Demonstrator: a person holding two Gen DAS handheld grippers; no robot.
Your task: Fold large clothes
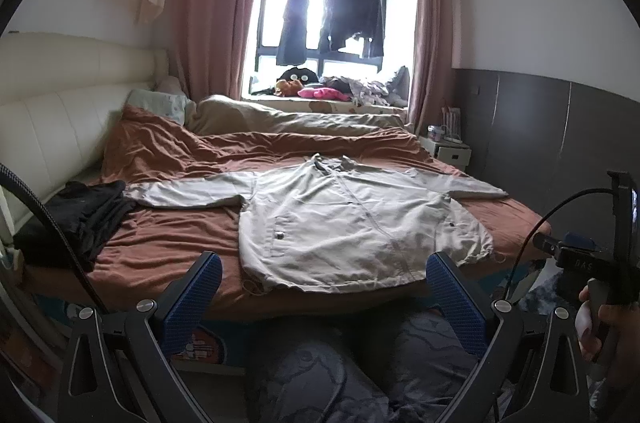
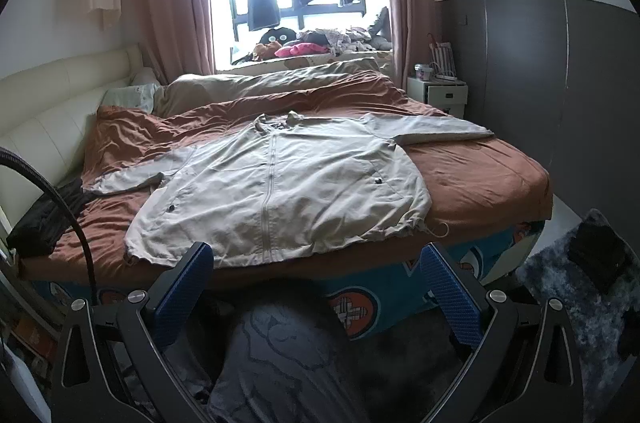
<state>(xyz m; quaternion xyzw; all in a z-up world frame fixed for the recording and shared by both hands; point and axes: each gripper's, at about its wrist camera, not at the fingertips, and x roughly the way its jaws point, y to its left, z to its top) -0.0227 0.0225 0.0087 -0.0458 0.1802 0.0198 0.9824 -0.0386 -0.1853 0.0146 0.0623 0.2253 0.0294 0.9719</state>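
With the jacket [image 2: 276, 191] lying flat, front up, sleeves spread, on the bed [image 2: 480, 179], and both our left gripper [image 1: 324, 273] and right gripper [image 2: 316, 263] spread wide and empty short of its hem, we should pinch one sleeve cuff cleanly and fold it across the chest.

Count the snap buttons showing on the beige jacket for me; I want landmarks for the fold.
2. One snap sits on the pocket at the jacket's left side in the right wrist view, the other on the opposite pocket. Others may be hidden in creases.
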